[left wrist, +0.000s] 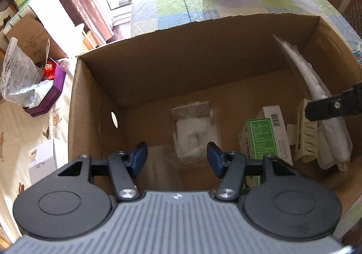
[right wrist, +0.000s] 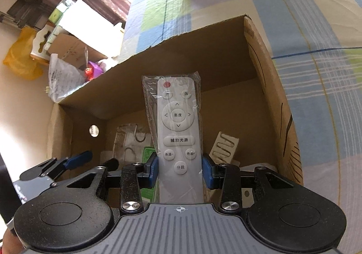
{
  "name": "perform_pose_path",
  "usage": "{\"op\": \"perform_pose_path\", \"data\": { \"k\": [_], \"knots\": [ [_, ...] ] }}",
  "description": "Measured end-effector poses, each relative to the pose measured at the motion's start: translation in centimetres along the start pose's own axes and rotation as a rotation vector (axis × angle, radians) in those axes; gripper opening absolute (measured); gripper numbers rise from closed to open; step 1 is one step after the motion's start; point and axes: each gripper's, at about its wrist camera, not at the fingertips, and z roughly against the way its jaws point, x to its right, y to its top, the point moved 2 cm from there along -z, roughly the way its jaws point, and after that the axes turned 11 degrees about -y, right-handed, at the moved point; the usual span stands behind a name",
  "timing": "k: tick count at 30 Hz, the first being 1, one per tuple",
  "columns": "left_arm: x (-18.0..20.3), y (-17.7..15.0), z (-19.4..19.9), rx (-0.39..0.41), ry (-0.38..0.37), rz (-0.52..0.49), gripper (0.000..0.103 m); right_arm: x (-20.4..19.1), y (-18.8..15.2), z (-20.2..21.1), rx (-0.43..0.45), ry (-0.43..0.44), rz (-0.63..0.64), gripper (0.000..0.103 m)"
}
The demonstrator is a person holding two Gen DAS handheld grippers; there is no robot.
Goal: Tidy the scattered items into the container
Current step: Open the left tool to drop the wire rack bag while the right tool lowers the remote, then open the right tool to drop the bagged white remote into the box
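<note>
Right tool (right wrist: 180,169) is clamped on a bagged remote control (right wrist: 178,132), held above the cardboard box (right wrist: 267,86). Left tool (left wrist: 177,160) is spread wide and empty over the box.

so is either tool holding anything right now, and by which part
The right tool grips the bagged white remote across its lower end, near the bottom buttons, above the cardboard box. The left tool is open and holds nothing.
</note>
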Motion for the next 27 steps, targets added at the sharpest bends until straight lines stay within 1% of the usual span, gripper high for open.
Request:
{"op": "perform_pose_path", "data": {
  "k": [5, 11, 16, 19, 20, 21, 22, 23, 26, 27],
  "knots": [
    [0.0, -0.2, 0.3, 0.012, -0.008, -0.001, 0.054, -0.6, 0.1, -0.6, 0.018, -0.039, -0.003, 0.042],
    [0.0, 0.1, 0.5, 0.025, -0.006, -0.004, 0.054, -1.1, 0.1, -0.9, 0.061, -0.103, 0.022, 0.042],
    [-0.1, 0.4, 0.5, 0.030, -0.005, -0.003, 0.054, -1.3, 0.2, -1.3, 0.076, -0.123, 0.018, 0.042],
    [-0.1, 0.4, 0.5, 0.029, -0.005, -0.004, 0.055, -1.3, 0.4, -1.7, 0.067, -0.121, -0.003, 0.042],
    [0.0, 0.4, 0.5, 0.029, -0.005, -0.005, 0.055, -1.4, 0.5, -1.7, 0.063, -0.118, -0.006, 0.044],
    [0.0, 0.4, 0.5, 0.029, -0.006, -0.005, 0.056, -1.4, 0.5, -1.8, 0.061, -0.115, -0.004, 0.061],
    [0.0, 0.4, 0.5, 0.029, -0.007, -0.005, 0.057, -1.6, 0.5, -1.7, 0.068, -0.112, 0.004, 0.062],
    [0.0, 0.3, 0.5, 0.030, -0.008, -0.006, 0.057, -1.8, 0.5, -1.5, 0.078, -0.110, 0.016, 0.066],
    [0.1, 0.3, 0.5, 0.029, -0.007, -0.006, 0.058, -2.4, 0.4, -0.9, 0.102, -0.106, 0.047, 0.072],
    [0.2, 0.3, 0.5, 0.029, -0.008, -0.005, 0.059, -2.6, 0.4, -0.7, 0.109, -0.105, 0.056, 0.073]
  ]
}}
